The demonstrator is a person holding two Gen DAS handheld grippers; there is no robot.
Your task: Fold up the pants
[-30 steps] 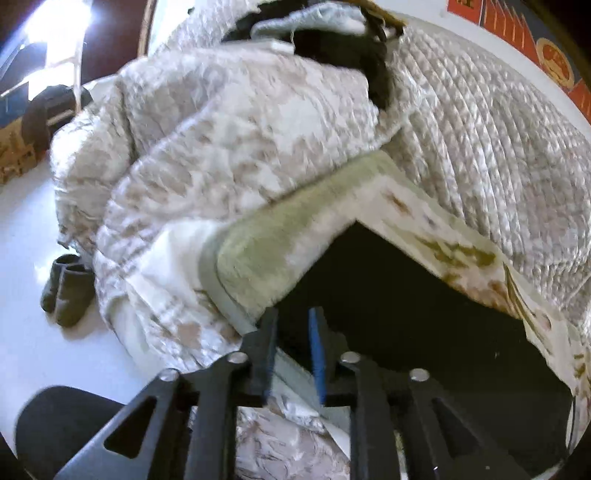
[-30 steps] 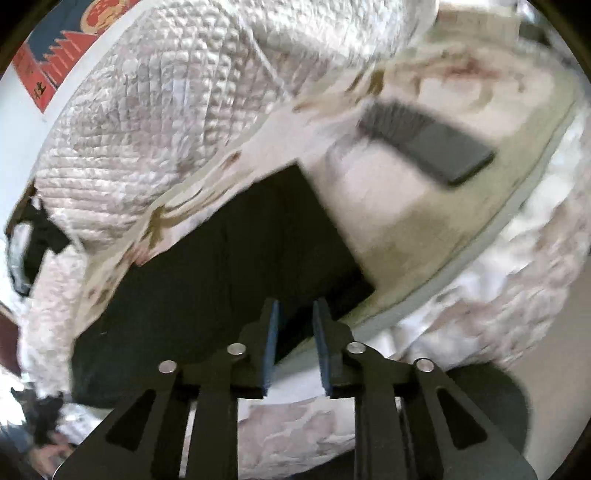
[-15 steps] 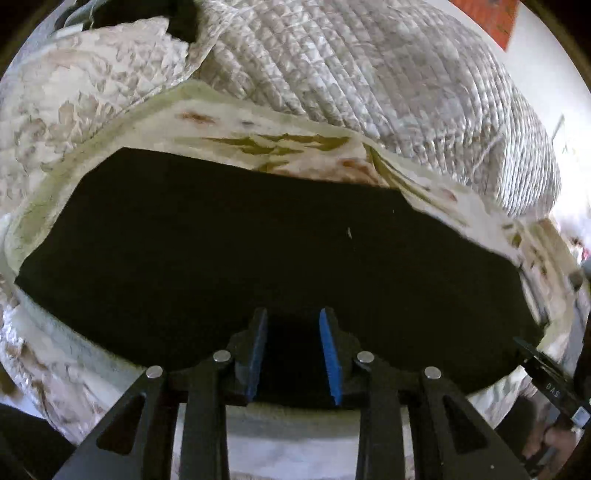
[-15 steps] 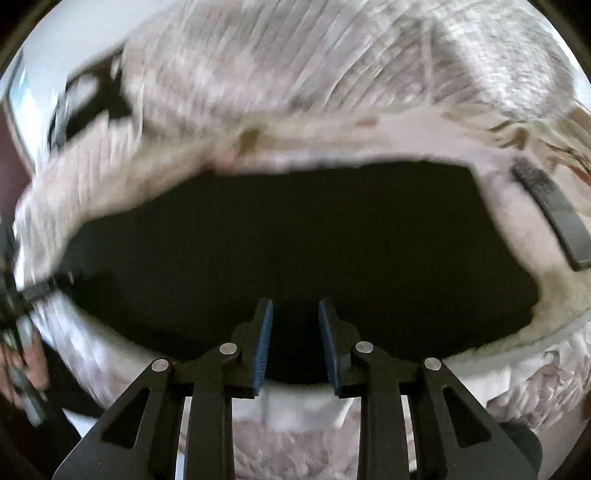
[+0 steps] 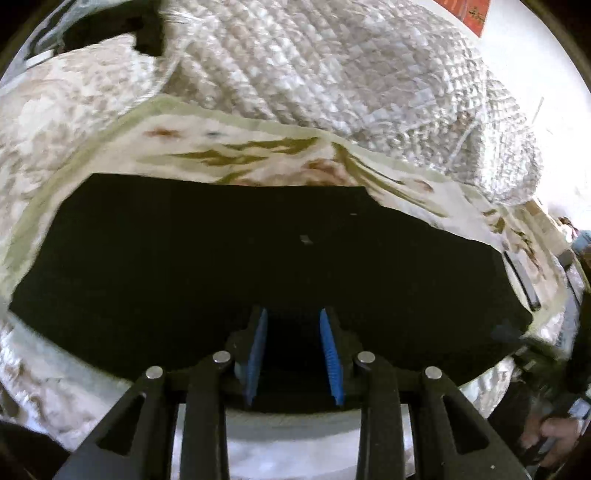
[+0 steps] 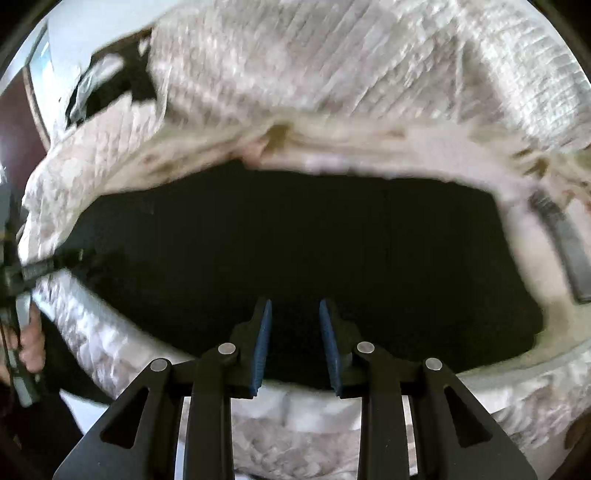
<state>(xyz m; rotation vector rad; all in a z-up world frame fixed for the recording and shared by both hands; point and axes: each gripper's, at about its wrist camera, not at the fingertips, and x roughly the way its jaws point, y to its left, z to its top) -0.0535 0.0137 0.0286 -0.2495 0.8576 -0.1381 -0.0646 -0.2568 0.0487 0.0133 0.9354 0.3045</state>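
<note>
Black pants (image 5: 258, 266) lie flat in a wide folded strip on a patterned sheet (image 5: 240, 147); the right wrist view shows the same pants (image 6: 314, 251). My left gripper (image 5: 293, 350) hangs over their near edge, jaws partly apart, and no fabric is pinched between the blue pads. My right gripper (image 6: 293, 343) stands the same way over the near edge further right. Each view catches the hand holding the other gripper: one hand (image 5: 554, 439) at the lower right, the other hand (image 6: 31, 332) at the far left.
A bunched white quilt (image 5: 332, 66) rises behind the pants, with a dark garment (image 5: 147, 26) at its top left. A flat dark grey device (image 6: 569, 251) lies on the sheet right of the pants. The bed's near edge (image 6: 295, 413) runs under the grippers.
Both grippers swung from the ends of the pants towards their middle and rolled to face the long near edge. Their jaws stand slightly wider than a second ago.
</note>
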